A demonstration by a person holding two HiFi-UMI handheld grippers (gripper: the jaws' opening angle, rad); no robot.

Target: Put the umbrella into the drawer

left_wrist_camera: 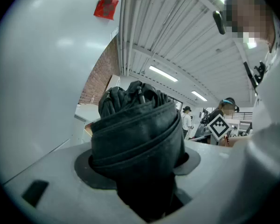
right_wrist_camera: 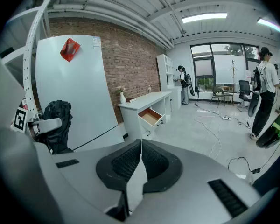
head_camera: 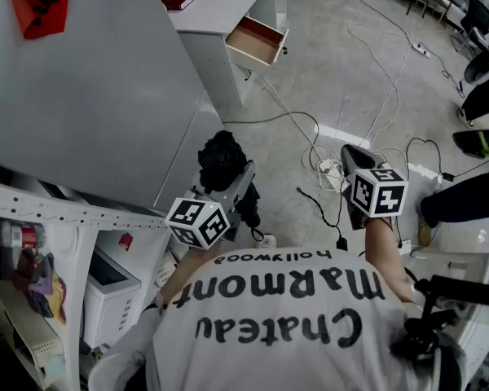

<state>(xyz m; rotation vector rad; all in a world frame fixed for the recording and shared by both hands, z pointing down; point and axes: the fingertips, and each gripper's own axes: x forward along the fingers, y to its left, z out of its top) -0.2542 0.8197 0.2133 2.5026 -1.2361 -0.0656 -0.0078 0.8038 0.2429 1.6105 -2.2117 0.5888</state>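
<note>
A black folded umbrella (head_camera: pixel 222 160) sits in my left gripper (head_camera: pixel 235 184), which is shut on it and held in front of my chest. In the left gripper view the umbrella (left_wrist_camera: pixel 138 133) fills the space between the jaws, with its bunched end pointing away. My right gripper (head_camera: pixel 353 156) hangs to the right over the floor; in the right gripper view its pads (right_wrist_camera: pixel 130 161) meet with nothing between them. The open wooden drawer (head_camera: pixel 257 41) juts from a white desk (head_camera: pixel 220 6) far ahead. The same drawer (right_wrist_camera: pixel 151 117) and umbrella (right_wrist_camera: pixel 59 124) also appear in the right gripper view.
A big white panel (head_camera: pixel 81 96) with a red paper (head_camera: pixel 39 2) leans at the left. A white shelf frame (head_camera: pixel 41 210) stands at the lower left. Cables (head_camera: pixel 367 63) and a power strip (head_camera: pixel 331 169) lie on the floor. People stand further off (right_wrist_camera: pixel 266 92).
</note>
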